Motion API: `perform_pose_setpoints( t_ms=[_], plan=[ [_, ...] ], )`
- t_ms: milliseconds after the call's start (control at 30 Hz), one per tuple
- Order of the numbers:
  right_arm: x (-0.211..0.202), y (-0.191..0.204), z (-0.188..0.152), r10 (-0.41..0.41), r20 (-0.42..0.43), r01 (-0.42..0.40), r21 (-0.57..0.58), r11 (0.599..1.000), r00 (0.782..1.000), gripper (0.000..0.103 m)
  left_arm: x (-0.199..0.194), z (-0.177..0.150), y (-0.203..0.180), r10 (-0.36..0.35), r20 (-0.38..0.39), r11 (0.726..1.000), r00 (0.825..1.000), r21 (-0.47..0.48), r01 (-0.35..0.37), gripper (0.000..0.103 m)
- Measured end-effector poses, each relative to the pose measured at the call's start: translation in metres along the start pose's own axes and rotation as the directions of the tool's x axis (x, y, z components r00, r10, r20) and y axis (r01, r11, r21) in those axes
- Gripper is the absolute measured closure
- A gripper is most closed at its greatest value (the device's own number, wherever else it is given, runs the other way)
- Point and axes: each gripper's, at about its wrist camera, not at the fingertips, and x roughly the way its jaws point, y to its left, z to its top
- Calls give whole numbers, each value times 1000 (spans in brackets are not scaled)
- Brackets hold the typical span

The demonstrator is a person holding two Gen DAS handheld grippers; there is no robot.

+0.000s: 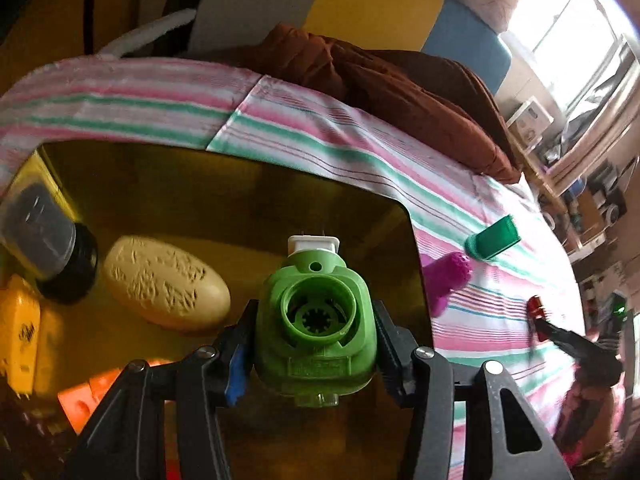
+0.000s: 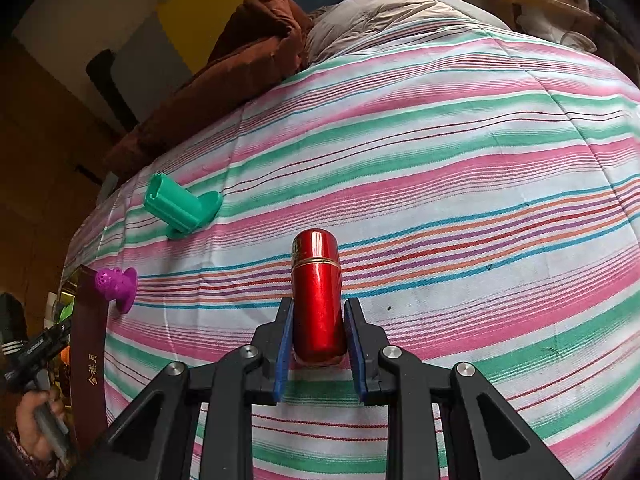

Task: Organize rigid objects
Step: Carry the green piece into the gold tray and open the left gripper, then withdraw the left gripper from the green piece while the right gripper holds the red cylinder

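Bare box floor point(image 1: 328, 204) is seen beyond the cream oval case point(image 1: 166, 282); its near side is crowded by a dark-capped jar point(image 1: 48, 248) and orange piece point(image 1: 86, 396).

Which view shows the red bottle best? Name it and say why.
The right wrist view: the red bottle fills the centre, clamped between the right gripper's jaws. The left wrist view shows only a small blurred red piece at its right edge.

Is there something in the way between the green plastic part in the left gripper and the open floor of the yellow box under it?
Nothing visible is. The green part, held by the left gripper, hangs over a bare patch of the box. The cream oval and dark jar lie off to its left.
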Motion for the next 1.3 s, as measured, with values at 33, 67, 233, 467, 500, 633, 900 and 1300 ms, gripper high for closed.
perform_pose_setpoints(
  t_ms=[33,67,233,467,500,633,900,1300],
  plan=[
    [0,0,0,1,0,-1,0,1000,1000,78,2,0,-1,9,2,1000,1000,6,-9,50],
    [0,0,0,1,0,-1,0,1000,1000,78,5,0,-1,14,2,1000,1000,5,-14,50],
    [1,0,0,-6,3,6,-1,1000,1000,78,9,0,5,3,-12,999,1000,-37,-3,47],
    [2,3,-1,-17,6,17,-17,1000,1000,78,-28,-13,6,-38,67,998,997,-57,42,46],
    [2,3,0,-17,7,18,-20,1000,1000,78,-36,-17,6,-30,92,998,995,-44,34,46],
    [3,6,-2,-32,7,33,-42,999,999,78,-64,-42,8,-6,169,1000,986,-1,6,46],
    [-2,15,-3,8,10,-8,-69,998,1000,78,-107,-96,17,10,257,995,966,92,-35,46],
    [-12,100,-39,195,-70,-205,-166,965,978,78,-124,-124,26,-46,267,991,963,131,11,46]
  ],
)
